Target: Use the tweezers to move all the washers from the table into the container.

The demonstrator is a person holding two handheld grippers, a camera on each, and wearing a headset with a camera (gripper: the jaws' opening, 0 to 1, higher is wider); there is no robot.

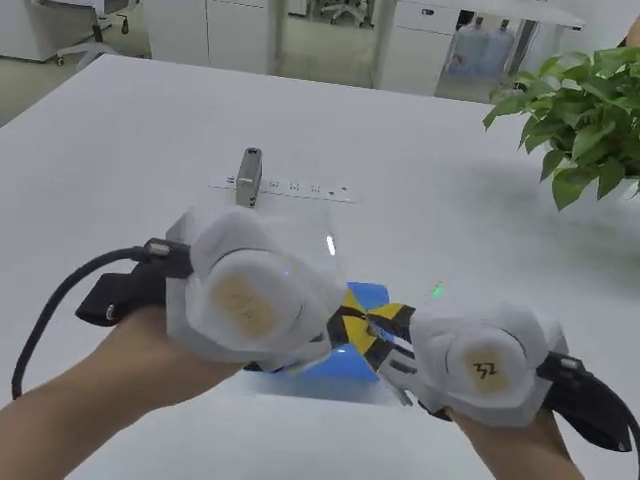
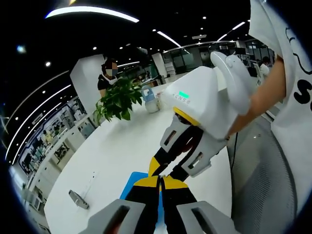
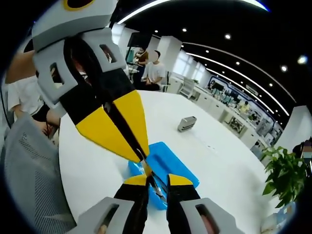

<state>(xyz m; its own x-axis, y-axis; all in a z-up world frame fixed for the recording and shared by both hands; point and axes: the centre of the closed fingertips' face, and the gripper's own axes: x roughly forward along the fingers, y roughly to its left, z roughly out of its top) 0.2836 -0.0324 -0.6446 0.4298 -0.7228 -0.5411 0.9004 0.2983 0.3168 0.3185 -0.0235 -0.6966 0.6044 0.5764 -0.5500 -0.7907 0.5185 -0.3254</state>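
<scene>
The two grippers meet tip to tip low in the centre of the head view, right over the blue container [image 1: 345, 368], which sits on the white table [image 1: 130, 130] at the bottom middle of the frame.

In the right gripper view, the left gripper [image 3: 141, 157] comes down from the upper left. Its yellow-tipped jaws are pressed together on the tweezers [image 3: 154, 184], a thin dark strip that runs out of their tips.

The strip goes on down between the jaws of the right gripper [image 3: 157, 181] at the bottom centre. Those jaws stand a little apart, with a narrow gap on either side of the tweezers (whether a pad touches the strip I cannot tell). The tweezers' point lies over the near edge of the container.

A hand [image 1: 150, 350] holds the left gripper's white body in the lower left of the head view.

Further up the table, above centre in the head view, a small grey metal object [image 1: 248, 176] stands beside a flat white strip [image 1: 300, 187]. A leafy green plant [image 1: 585, 120] fills the upper right corner.
</scene>
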